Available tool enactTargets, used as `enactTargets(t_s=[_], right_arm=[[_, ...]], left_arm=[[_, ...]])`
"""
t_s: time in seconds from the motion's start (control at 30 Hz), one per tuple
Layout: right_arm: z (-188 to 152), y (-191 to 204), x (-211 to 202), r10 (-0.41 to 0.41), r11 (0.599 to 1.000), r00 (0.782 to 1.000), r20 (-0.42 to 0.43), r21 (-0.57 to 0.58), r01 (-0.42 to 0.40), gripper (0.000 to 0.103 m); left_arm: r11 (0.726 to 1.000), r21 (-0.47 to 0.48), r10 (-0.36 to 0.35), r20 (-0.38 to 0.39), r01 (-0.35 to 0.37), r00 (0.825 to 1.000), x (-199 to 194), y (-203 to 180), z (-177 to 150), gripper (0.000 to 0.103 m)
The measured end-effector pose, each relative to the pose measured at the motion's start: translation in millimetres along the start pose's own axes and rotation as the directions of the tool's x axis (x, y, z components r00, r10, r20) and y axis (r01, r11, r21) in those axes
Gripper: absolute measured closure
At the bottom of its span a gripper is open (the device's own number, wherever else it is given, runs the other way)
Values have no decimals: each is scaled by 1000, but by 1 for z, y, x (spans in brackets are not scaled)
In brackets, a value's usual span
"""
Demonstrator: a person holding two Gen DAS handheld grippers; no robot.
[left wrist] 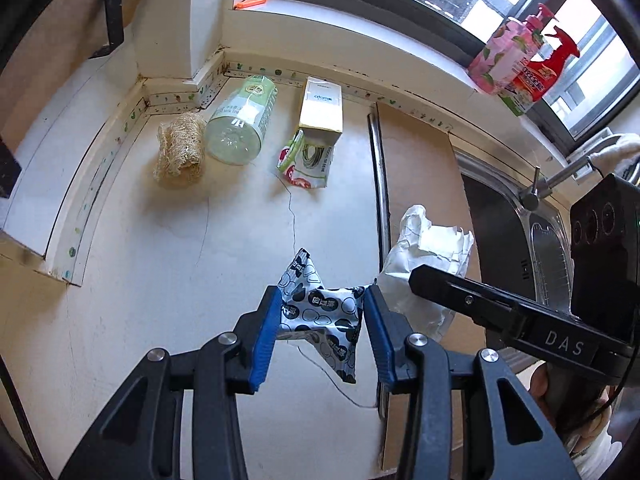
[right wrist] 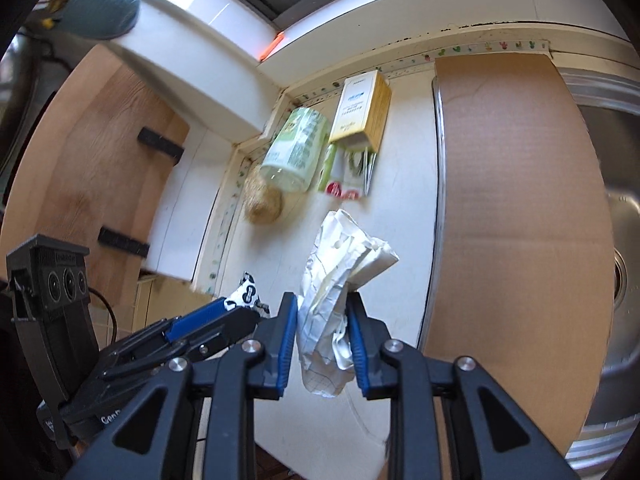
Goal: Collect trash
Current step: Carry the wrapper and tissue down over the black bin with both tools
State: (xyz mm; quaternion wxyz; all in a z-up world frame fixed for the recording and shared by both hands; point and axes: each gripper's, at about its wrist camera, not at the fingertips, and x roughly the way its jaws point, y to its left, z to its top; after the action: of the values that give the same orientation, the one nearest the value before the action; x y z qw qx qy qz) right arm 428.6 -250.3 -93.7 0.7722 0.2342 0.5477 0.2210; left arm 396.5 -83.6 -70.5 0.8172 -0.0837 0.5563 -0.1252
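Left gripper [left wrist: 322, 316] clamped on a black-and-white wrapper [left wrist: 320, 312], blue pads pressing its two sides, jaws at a middling width; wrapper lifted off the counter [left wrist: 140, 280], one end poking up past the fingertips, the other hanging below. Seen again in the right wrist view as a patterned scrap [right wrist: 247, 294] at the tip of the left gripper [right wrist: 240, 310].

Right gripper [right wrist: 322, 312] closed narrow on a crumpled white paper bag [right wrist: 340, 280], pads squeezing its lower part, upper part sticking out above the fingertips, bottom dangling under the jaws. Also held clear of the counter [right wrist: 400, 200]. In the left wrist view, bag [left wrist: 428, 256] just right of the wrapper, behind the right gripper's finger.

Back on the counter, near the wall: a clear bottle [left wrist: 242, 120] with a green label, lying on its side, base toward the camera, apparently empty. Beside it on the left, a tan fibrous scrubber [left wrist: 178, 152], touching or nearly so. To the right, a yellow-and-white carton [left wrist: 322, 106] lying down, open end forward, with a torn green-and-red packet [left wrist: 306, 160] at its mouth; whether partly inside cannot be told.

Cardboard sheet [left wrist: 416, 176] laid right of the counter, partly over a steel sink [left wrist: 540, 248]. Sink basin visible in the right wrist view [right wrist: 624, 240], nothing seen in it. Pink pump bottle [left wrist: 508, 52] and red spray bottle [left wrist: 540, 72] upright on the sill.
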Motion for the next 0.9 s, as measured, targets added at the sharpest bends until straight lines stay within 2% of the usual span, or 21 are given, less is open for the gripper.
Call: enactTargets(t_s=[0.23,0.5,0.9], right_arm=[[-65,23,-33,-3,1000,999,40,-3,3,78],[-142,60,-59,-46,999,995,90,5,46,78],[-251,96,-81,-103,995,985,140,20,101,78]], left_arm=[[998,69,-17,18,15,1000,-46,-6,-56,63],[992,118,-52,19,50,998,-91,0,-122,63],[980,175,-90,-19,92,996,-120,12,-203,63]])
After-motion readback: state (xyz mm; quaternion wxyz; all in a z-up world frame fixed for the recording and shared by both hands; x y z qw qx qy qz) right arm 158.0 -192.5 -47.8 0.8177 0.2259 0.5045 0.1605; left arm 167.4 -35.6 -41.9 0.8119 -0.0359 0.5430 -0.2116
